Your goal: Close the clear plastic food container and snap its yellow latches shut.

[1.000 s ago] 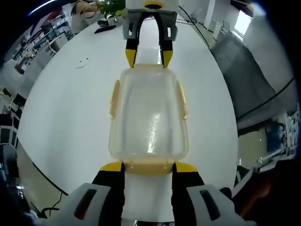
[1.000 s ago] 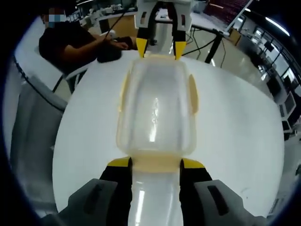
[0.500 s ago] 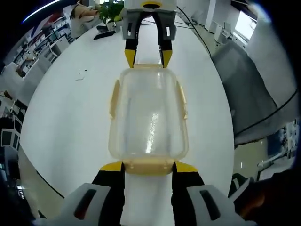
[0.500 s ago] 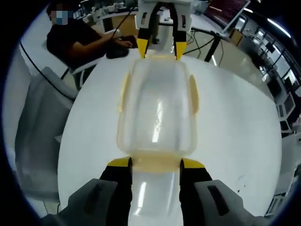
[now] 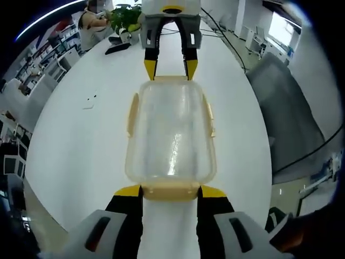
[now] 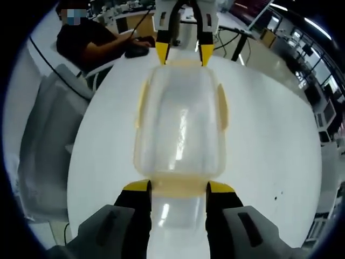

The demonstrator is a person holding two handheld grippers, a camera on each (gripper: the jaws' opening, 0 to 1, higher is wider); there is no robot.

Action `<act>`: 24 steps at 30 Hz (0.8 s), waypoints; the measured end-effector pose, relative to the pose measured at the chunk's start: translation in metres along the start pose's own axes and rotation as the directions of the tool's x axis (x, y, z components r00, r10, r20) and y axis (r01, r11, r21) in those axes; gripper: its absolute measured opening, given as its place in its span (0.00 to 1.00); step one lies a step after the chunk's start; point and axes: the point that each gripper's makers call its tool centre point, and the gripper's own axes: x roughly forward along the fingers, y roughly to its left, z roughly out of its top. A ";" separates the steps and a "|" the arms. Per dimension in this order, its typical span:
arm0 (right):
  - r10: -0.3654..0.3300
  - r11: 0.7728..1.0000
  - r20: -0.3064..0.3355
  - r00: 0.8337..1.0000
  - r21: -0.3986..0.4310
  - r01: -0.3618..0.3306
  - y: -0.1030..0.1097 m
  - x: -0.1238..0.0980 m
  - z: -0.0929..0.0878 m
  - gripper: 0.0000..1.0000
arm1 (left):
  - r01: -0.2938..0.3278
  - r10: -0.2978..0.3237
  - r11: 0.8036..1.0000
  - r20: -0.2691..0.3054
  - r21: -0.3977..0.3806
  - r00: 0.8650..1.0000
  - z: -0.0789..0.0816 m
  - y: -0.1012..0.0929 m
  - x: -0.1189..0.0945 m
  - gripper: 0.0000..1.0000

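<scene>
Above a white round table (image 5: 70,140), left gripper view: the clear plastic food container (image 5: 170,135) lies lengthwise between the two grippers, lid on, in the same place within the view as in the two earlier pictures. Only the background has shifted, so the camera has moved, while the hold is unchanged. No brand, label or writing can be read. The left gripper (image 5: 169,192) has its jaws spread as wide as the near end of the container; the yellow fingertips (image 5: 128,191) sit at either side of the near yellow latch (image 5: 170,191), touching that end. Whether they press on it cannot be told. At the far end the right gripper (image 5: 170,68) reaches in from the top of the view, its jaws parted and its tips at the far rim. Yellow side latches (image 5: 131,114) lie along both long edges. A potted plant (image 5: 125,16) and a seated person (image 5: 91,19) are at the far side of the table.

Right gripper view: the container (image 6: 180,127) is likewise framed as before, while the table (image 6: 269,145) and room behind it have slid. The right gripper (image 6: 178,189) has its jaws open to the width of the near end, tips flanking the near latch (image 6: 178,187). The left gripper (image 6: 184,54) meets the far rim with its jaws apart. A person in dark clothing (image 6: 94,46) sits beyond the table, beside a grey chair (image 6: 46,140).
</scene>
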 end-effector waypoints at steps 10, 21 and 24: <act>0.003 1.000 -0.022 1.000 0.027 -0.003 0.002 -0.010 -0.034 0.35 | 0.007 -0.007 1.000 0.013 0.019 1.000 0.030 -0.003 0.016 0.32; -0.001 0.999 -0.038 0.999 0.035 0.003 0.003 -0.018 -0.057 0.35 | -0.004 0.003 1.000 0.028 0.028 1.000 0.053 -0.001 0.028 0.32; 0.000 0.999 -0.045 0.999 0.038 0.002 0.004 -0.019 -0.064 0.35 | -0.006 0.005 0.999 0.035 0.031 0.999 0.059 -0.001 0.032 0.32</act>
